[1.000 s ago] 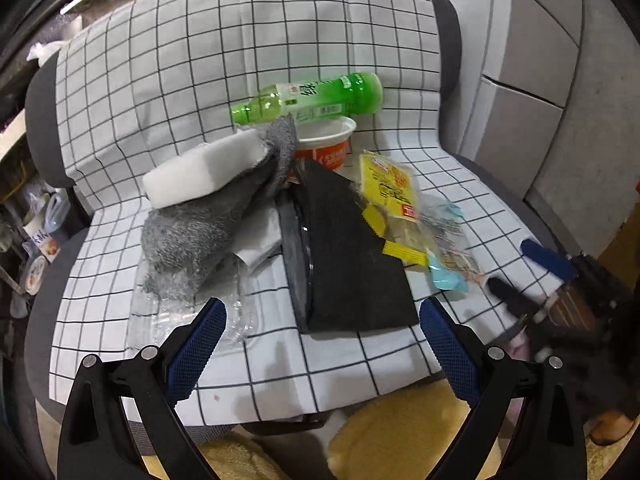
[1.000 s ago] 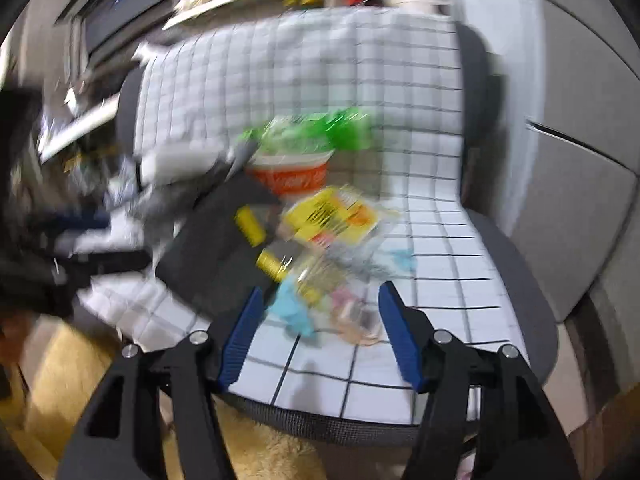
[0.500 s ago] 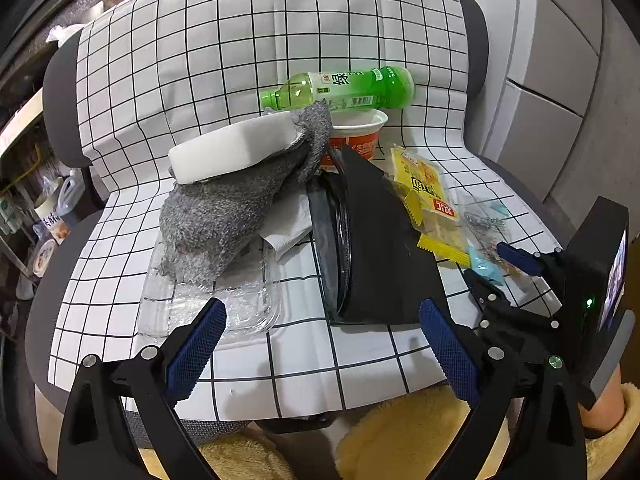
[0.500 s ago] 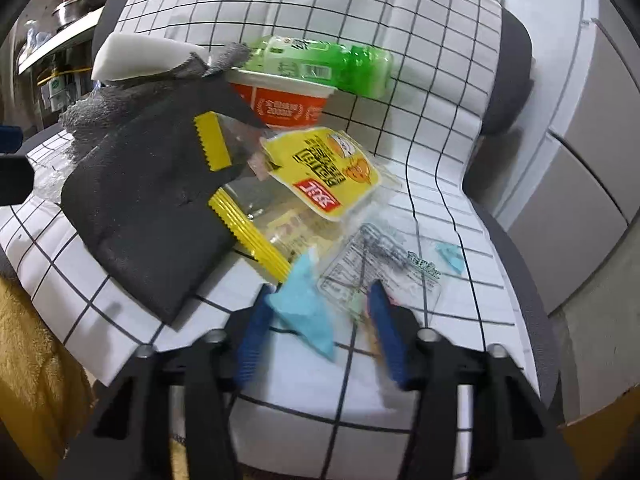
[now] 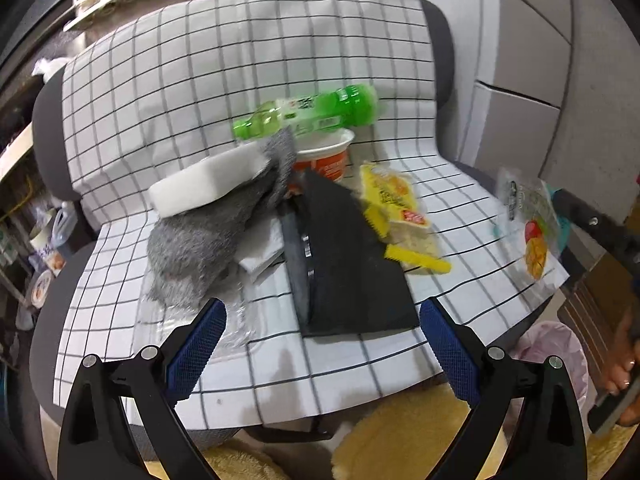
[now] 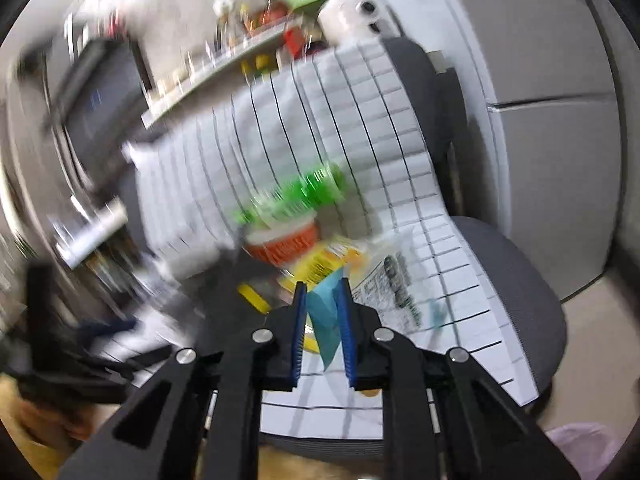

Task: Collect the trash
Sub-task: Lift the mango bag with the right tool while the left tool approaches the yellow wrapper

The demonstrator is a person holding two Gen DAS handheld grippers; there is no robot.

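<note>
Right hand-held gripper (image 6: 323, 304) closing on clear wrapper (image 6: 394, 292), teal end (image 6: 325, 312) between jaws, print unreadable; left hand-held gripper (image 5: 320, 344) open, empty, over chair seat's front edge (image 5: 280, 392).

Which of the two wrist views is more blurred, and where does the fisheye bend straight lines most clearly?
Right wrist view: heavily motion-smeared, the green bottle and shelf streaked, only the right gripper closing on the blue wrapper fairly crisp. Left wrist view: mostly sharp, slight softness at the clear wrapper; the checked cloth lines bow outward toward the frame edges.
</note>
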